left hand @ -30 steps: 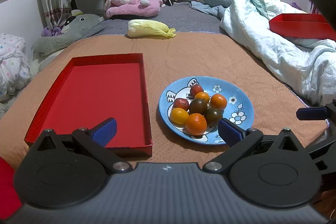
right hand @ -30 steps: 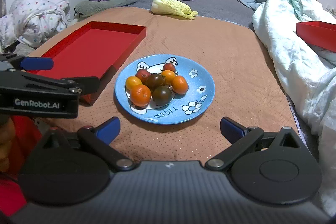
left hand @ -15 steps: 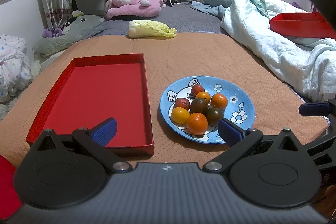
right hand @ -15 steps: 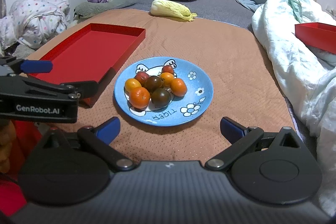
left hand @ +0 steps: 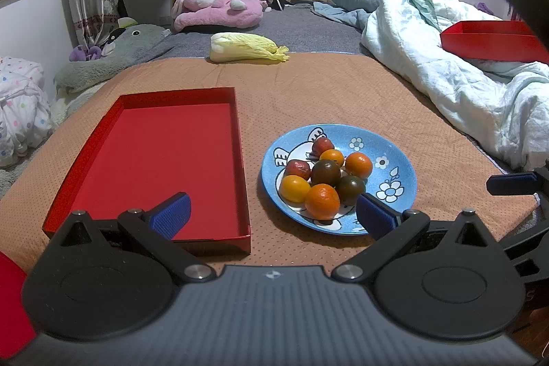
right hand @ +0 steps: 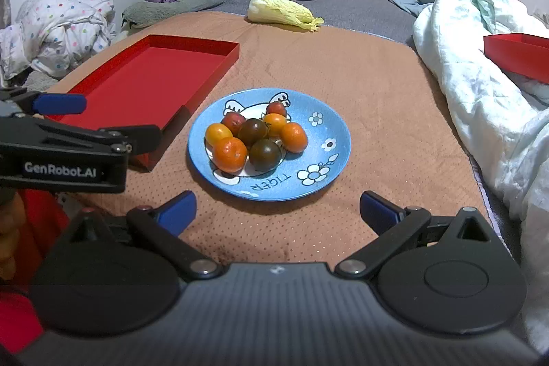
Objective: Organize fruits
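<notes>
A blue patterned plate (left hand: pixel 394 156) (right hand: pixel 329 129) on the orange-brown cloth holds several small fruits: orange ones (left hand: pixel 322 200) (right hand: pixel 230 154), dark green-brown ones (left hand: pixel 325 172) (right hand: pixel 265 153) and small red ones (left hand: pixel 322 145) (right hand: pixel 276 108). An empty red tray (left hand: pixel 164 156) (right hand: pixel 144 78) lies left of the plate. My left gripper (left hand: pixel 273 217) is open, with nothing held, near the tray's front right corner and the plate's near edge. My right gripper (right hand: pixel 278 211) is open and empty, just in front of the plate. The left gripper's side (right hand: pixel 65 143) shows over the tray's near end.
A pale cabbage (left hand: pixel 247 47) (right hand: pixel 283 10) lies at the cloth's far edge. A white-green quilt (left hand: pixel 463 67) (right hand: pixel 487 64) with a second red tray (left hand: pixel 490 40) (right hand: pixel 518 57) borders the right. Plush toys (left hand: pixel 219 2) and a spotted bundle (right hand: pixel 55 26) sit at the back and left.
Both grippers have drifted slightly; the plate sits a little lower and nearer in the right wrist view. Both stay open, and the fruits have not moved.
</notes>
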The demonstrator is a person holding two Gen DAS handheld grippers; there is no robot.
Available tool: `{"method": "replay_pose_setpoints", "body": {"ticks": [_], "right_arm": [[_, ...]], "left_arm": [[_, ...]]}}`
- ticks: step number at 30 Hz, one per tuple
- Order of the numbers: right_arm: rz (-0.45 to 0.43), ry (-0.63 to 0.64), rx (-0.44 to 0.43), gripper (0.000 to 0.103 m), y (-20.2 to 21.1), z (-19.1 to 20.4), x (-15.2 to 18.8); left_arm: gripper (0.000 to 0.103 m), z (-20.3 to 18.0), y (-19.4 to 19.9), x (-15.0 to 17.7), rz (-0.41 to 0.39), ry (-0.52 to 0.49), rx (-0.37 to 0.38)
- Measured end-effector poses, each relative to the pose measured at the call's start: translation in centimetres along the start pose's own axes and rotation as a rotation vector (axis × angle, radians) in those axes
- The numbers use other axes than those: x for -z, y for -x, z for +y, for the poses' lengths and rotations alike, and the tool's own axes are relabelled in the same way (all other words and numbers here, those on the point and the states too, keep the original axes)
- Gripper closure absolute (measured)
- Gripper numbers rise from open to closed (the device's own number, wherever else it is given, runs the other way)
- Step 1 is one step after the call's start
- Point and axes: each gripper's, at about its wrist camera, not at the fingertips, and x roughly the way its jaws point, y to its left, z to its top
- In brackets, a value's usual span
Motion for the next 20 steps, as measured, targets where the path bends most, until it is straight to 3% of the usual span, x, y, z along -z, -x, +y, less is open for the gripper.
{"method": "replay_pose_setpoints", "body": {"ticks": [20], "right_arm": [[-0.001,-0.003,-0.002,0.000,-0.05,-0.04,0.11]], "left_arm": [[0.000,-0.17,0.00,0.12,-0.001,0.002,0.012]]}}
